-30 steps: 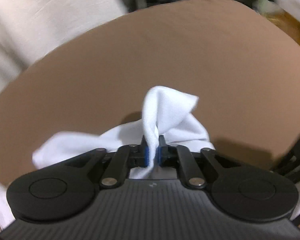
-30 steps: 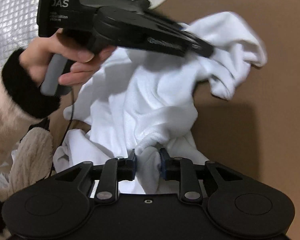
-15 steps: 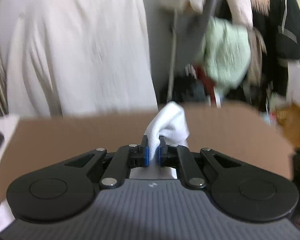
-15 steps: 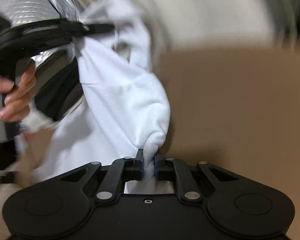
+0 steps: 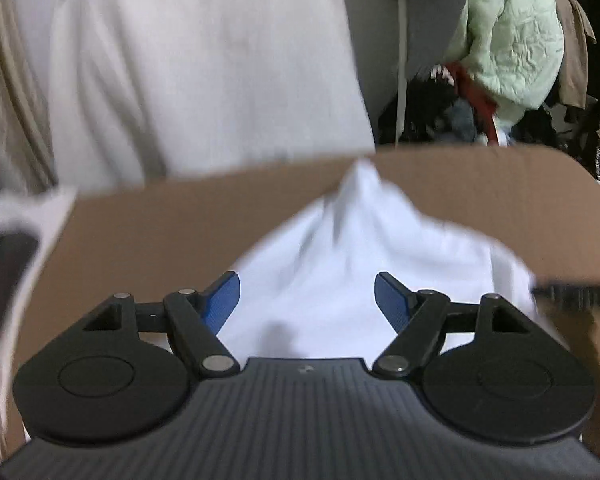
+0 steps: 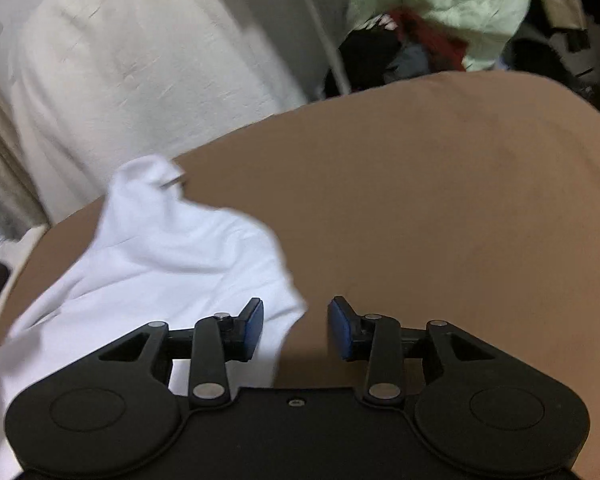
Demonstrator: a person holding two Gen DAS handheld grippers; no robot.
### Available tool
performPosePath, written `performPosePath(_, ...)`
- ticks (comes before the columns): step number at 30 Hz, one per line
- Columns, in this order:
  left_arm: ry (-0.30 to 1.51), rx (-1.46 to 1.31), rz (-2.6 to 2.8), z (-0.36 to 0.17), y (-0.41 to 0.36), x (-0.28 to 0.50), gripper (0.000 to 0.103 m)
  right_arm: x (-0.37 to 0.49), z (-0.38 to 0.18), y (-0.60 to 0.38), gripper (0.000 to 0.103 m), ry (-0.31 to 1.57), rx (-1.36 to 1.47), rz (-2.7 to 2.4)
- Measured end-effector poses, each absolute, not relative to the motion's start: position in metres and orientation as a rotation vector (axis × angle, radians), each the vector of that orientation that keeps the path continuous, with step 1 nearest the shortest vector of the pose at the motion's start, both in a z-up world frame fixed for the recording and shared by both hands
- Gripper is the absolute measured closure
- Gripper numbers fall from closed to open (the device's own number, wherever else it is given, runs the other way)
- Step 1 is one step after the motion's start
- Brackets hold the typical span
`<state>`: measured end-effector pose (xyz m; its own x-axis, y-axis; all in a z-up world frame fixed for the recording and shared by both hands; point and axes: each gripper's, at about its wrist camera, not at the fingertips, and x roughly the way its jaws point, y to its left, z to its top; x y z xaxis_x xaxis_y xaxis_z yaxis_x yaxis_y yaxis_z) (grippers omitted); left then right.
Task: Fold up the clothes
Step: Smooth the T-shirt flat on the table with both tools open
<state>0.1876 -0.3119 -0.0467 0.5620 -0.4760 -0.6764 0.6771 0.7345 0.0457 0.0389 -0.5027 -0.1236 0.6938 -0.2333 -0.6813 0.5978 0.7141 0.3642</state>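
- Left gripper (image 5: 307,300) is sitting with jaws spread wide, blue pads (image 5: 390,300) showing, nothing pinched between them.
- White garment (image 5: 352,264) is lying loose on the brown table (image 5: 160,236), directly in front of the left gripper and spreading between its open fingers; one corner is peaking up toward the far edge of the table.
- Right gripper (image 6: 296,330) is also standing open, moderately wide, holding nothing.
- In the right wrist view the garment (image 6: 172,256) is lying to the left of the right gripper, its near edge running behind the left finger (image 6: 252,328); bare table (image 6: 440,208) is showing in the gap and off to the right.
- Garment edges are looking blurred in both views.
- Beyond the table's far edge a big off-white cloth (image 5: 188,68) is hanging.
- Farther right of that, a pale green jacket (image 5: 512,36) is hanging among dark clutter.
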Motion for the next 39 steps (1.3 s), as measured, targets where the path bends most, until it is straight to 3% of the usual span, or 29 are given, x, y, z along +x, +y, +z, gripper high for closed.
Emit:
performPosePath(10, 0.803, 0.178, -0.764, -0.084, -0.217, 0.118, 0.029, -0.063, -0.102, -0.456, 0.041, 0.704, 0.929, -0.620)
performPosePath(21, 0.802, 0.136, -0.664, -0.095, -0.207, 0.073, 0.029, -0.106, -0.146, -0.434, 0.041, 0.660, 1.193, -0.612)
performPosePath(39, 0.819, -0.023, -0.600, -0.092, -0.222, 0.047, 0.029, -0.092, -0.144, -0.419, 0.041, 0.678, 1.252, -0.517)
